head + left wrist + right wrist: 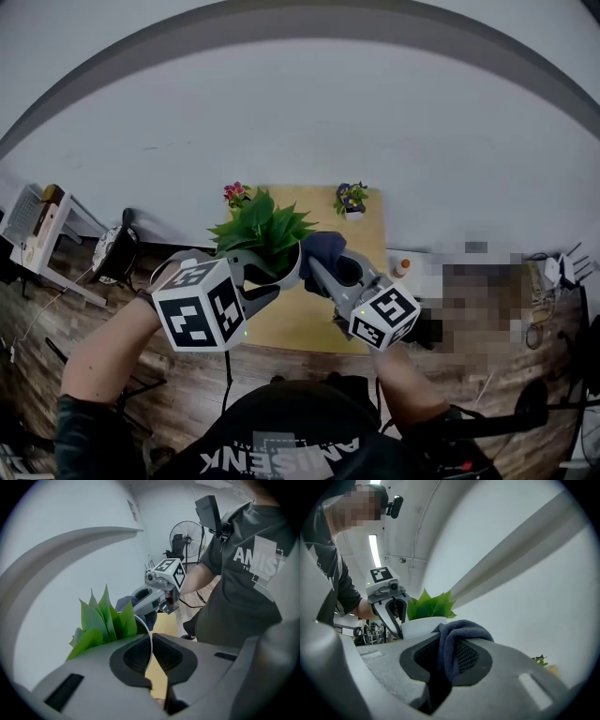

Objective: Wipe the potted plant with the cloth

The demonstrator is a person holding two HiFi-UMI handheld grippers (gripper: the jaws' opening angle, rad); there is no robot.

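The potted plant, green leaves (265, 228) in a white pot (286, 272), is held above the wooden table (300, 323). My left gripper (258, 274) is shut on the pot's thin white rim (151, 641), with the leaves (105, 620) just left of its jaws. My right gripper (323, 267) is shut on a dark blue cloth (322, 249) and sits against the pot's right side. In the right gripper view the cloth (457, 641) bulges out between the jaws, with the pot (419, 624) and the left gripper (389, 606) just beyond.
Two small flower pots stand at the table's far edge, a pink one (235, 194) and a purple one (352, 198). A small bottle (401, 267) is to the table's right. A white shelf (42, 225) stands at the far left, a floor fan (187, 538) behind me.
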